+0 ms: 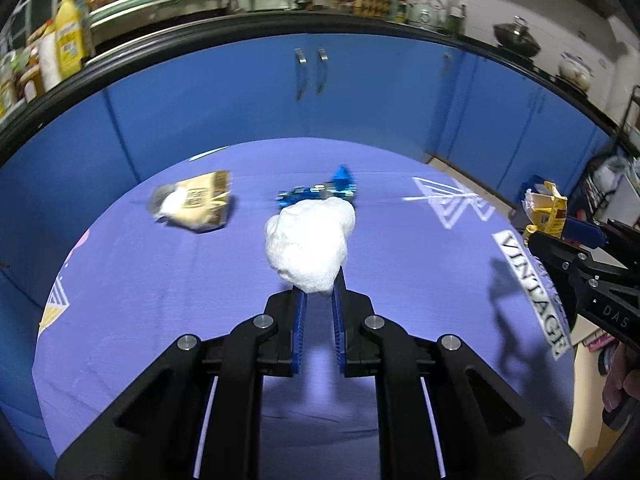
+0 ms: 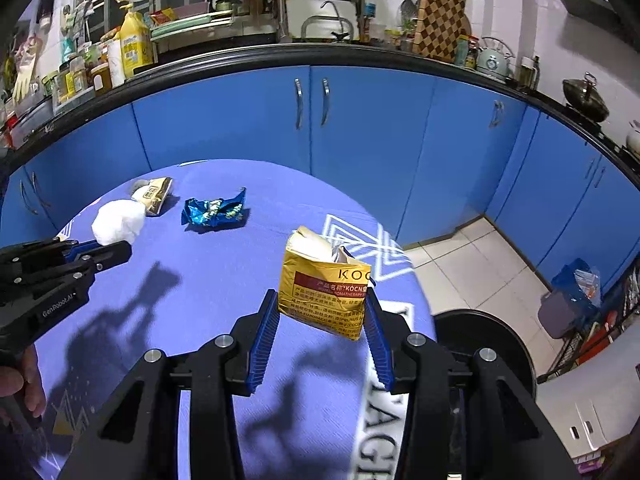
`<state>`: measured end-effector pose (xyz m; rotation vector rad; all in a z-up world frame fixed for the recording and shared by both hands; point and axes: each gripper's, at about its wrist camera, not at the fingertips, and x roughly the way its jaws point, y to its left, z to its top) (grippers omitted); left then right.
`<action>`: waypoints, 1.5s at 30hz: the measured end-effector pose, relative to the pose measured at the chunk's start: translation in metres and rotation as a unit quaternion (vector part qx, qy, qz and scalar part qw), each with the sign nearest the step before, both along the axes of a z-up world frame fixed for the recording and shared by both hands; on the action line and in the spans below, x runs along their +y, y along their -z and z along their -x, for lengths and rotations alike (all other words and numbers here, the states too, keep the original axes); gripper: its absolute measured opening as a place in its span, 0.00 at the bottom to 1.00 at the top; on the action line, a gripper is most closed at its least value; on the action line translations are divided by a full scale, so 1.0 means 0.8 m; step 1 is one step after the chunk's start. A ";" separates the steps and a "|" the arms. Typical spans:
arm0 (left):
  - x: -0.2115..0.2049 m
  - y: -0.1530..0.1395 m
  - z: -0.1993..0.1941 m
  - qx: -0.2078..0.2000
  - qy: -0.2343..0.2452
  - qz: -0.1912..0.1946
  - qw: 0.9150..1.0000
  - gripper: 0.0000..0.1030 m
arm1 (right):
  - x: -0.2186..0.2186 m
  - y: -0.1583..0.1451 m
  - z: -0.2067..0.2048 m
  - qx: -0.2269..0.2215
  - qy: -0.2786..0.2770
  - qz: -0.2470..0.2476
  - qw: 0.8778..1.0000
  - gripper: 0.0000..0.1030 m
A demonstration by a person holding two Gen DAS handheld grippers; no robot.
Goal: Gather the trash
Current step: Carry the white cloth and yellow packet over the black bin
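Left tongs (image 1: 319,292): the blue ribbed pads are drawn close together and pinch the lower end of a crumpled white paper wad (image 1: 310,242), which stands up past the fingertips above the worktop (image 1: 200,280). The worktop carries a purple printed cloth. Ahead of the left tongs and to their left lies a tan wrapper (image 1: 198,202) with a printed code panel; its outline is blurred. Directly beyond the wad lies a crumpled blue foil wrapper (image 1: 320,192), partly hidden behind the wad in the left wrist view. Both wrappers rest flat on the cloth, apart from each other.

Right tongs (image 2: 322,312): the pads are set wider and clamp a torn yellow packet (image 2: 326,292) by its two side edges. The packet is upright, torn end away from the tongs, printed face toward the camera, and it is clear of the cloth. From the right tongs, the blue foil wrapper lies ahead and to the left, and the wad and tan wrapper lie farther left. To the right of the right tongs, just past the worktop edge, a round black bin (image 2: 486,344) sits on the tiled floor (image 2: 468,264). Blue cabinets (image 2: 360,128) run behind the worktop.
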<state>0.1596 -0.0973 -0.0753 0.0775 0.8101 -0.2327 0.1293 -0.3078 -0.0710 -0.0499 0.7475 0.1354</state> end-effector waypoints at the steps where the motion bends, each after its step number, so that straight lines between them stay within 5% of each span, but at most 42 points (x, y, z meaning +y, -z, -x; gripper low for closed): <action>1: -0.008 -0.002 0.004 -0.003 0.006 -0.003 1.000 0.12 | -0.004 -0.001 0.004 -0.001 0.002 -0.001 1.000 0.40; 45: -0.277 -0.041 0.033 -0.042 0.186 -0.049 0.980 0.13 | -0.185 -0.010 0.082 -0.032 0.133 0.013 0.991 0.42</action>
